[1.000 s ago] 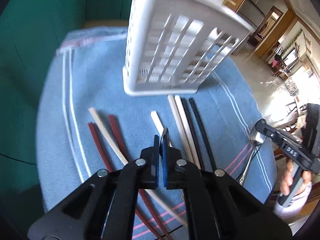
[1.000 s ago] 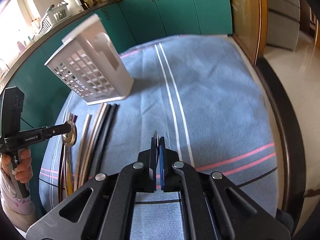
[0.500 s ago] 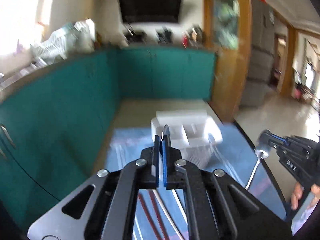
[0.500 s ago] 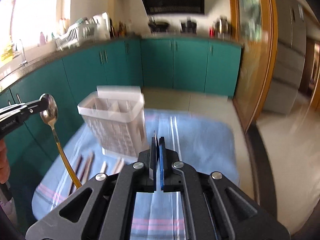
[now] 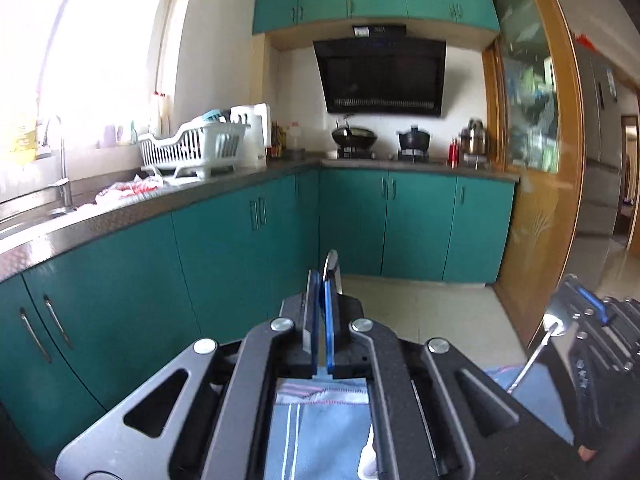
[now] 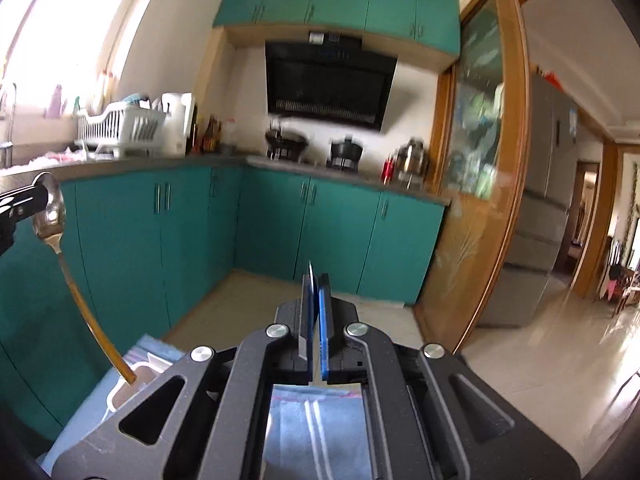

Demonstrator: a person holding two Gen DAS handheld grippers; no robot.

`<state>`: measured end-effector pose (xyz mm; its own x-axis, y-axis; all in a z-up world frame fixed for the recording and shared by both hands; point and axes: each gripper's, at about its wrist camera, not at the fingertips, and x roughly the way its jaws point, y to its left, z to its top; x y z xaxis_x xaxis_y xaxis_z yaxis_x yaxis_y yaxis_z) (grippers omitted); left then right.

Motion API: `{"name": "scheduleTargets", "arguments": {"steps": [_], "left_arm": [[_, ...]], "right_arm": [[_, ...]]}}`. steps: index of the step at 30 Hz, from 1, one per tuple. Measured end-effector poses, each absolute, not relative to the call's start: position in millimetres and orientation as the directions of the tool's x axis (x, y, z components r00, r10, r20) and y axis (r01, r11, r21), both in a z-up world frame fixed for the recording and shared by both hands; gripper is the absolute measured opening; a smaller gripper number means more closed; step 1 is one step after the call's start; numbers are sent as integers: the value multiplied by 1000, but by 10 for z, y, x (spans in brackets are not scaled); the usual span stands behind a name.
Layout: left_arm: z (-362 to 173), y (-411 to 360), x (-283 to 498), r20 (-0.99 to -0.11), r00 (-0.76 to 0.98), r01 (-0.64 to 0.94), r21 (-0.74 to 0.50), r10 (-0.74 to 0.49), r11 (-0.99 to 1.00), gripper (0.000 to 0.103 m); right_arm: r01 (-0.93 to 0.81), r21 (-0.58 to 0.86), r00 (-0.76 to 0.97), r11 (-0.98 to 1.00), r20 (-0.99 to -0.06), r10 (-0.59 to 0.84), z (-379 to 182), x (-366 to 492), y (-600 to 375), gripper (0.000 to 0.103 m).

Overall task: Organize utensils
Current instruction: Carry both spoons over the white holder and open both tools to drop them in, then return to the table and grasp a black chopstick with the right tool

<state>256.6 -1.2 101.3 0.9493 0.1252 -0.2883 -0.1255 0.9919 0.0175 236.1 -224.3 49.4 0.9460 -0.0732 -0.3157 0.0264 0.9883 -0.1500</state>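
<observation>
Left tongs (image 5: 323,280) grip a spoon (image 6: 50,210) above the white basket (image 6: 132,376); right tongs (image 6: 316,284) grip a second spoon (image 5: 554,320).

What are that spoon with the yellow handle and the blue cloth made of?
The spoon looks like shiny metal: its bowl mirrors light, and the handle is golden, maybe plated. The cloth looks like soft matte fabric, with stripes and a stitched edge.

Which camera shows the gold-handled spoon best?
The right wrist view: the gold-handled spoon hangs there whole, bowl pinched in the left gripper. The left wrist view shows only its bowl's edge above the shut jaws.
</observation>
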Motion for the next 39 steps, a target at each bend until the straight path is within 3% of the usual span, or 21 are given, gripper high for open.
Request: {"name": "scheduleTargets", "arguments": {"steps": [4,9,12,17,21,24,26,30,33,35,39], "left_arm": [[707,-109,2692,-342,931,-117,43,124,992,3],[510,-209,2742,-363,924,-101,81,123,992,3],[463,-250,2726,-373,921,-86,82,110,993,4],[461,-250,2624,-356,928,-86,73,107,994,6],[487,-184,2511,-352,931,-84,50,96,995,8],[511,-47,2324,-351,930,-104,26,106,994,15],[490,72,2180,-356,926,-124,25,125,992,29],[157,363,1969,-471,867,-162,38,161,986,32],[-293,563,1925,-614,776,-174,15,146,985,32],[-594,623,1910,-697,706,-164,10,125,986,32],[-937,641,1824,-766,634,-126,36,108,991,33]], "right_arm": [[19,-117,919,993,-388,-63,190,2513,-2235,3],[-1,-117,911,993,-410,-47,90,2485,-2142,3],[-11,-96,910,995,-414,-30,102,2455,-2129,11],[-16,-61,920,998,-391,-9,201,2270,-2203,35],[-21,4,928,1000,-371,21,343,2028,-2357,39],[1,58,930,998,-367,20,386,1729,-2531,44],[15,103,925,995,-380,25,330,1505,-2664,47],[40,160,854,986,-517,49,-156,1228,-2847,47],[-55,232,653,971,-728,211,-863,1278,-2685,45],[-87,241,560,967,-791,248,-1207,1278,-2480,37],[-140,201,467,970,-850,244,-1514,1237,-2144,37]]}}
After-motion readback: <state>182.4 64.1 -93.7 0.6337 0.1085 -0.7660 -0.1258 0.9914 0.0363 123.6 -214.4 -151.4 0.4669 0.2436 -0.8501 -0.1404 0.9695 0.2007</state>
